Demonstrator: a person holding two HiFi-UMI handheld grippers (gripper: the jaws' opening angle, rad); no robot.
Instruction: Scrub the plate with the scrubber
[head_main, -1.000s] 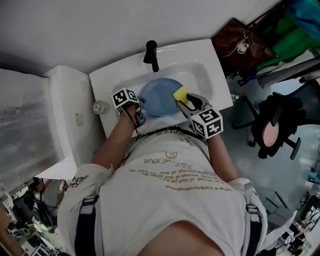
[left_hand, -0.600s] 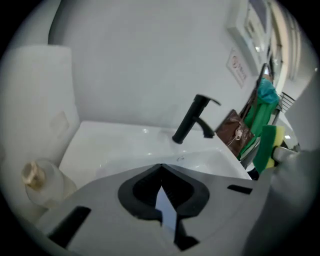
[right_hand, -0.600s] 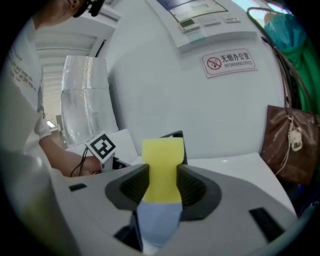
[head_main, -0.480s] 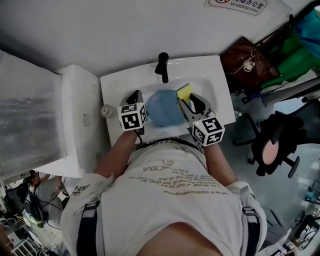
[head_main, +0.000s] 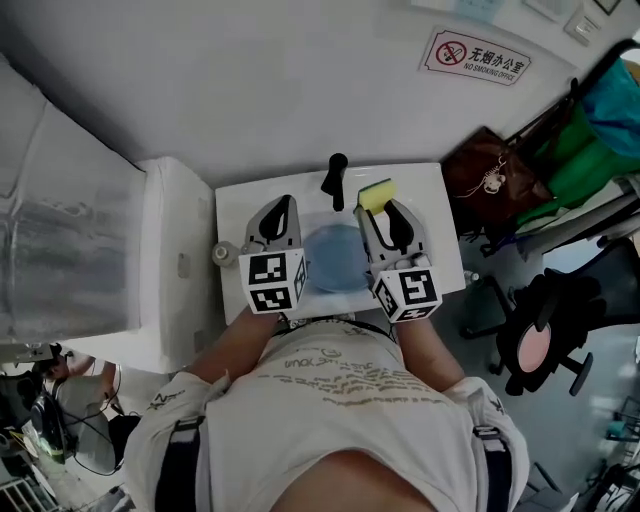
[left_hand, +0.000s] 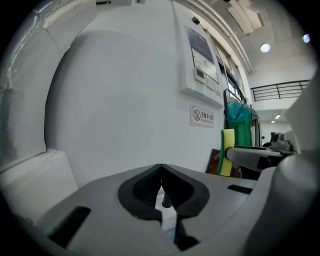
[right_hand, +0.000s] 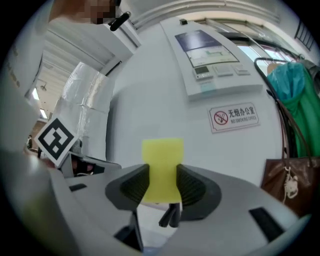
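Note:
The blue plate lies in the white sink below the black faucet. My left gripper is raised over the plate's left side. Its jaws are shut with nothing between them and it touches nothing. On the plate's right side my right gripper is shut on the yellow scrubber, also raised off the plate. In the right gripper view the scrubber stands upright, pinched between the ribbed pads. From the left gripper view the scrubber shows at the right.
A white toilet tank stands left of the sink, with a small round container on the sink's left corner. A brown bag, green cloth and a black office chair are to the right. The wall is close behind.
Both grippers have lifted out of the basin. The left one came off the plate's left rim and is shut. The scrubber has left the plate's right side.

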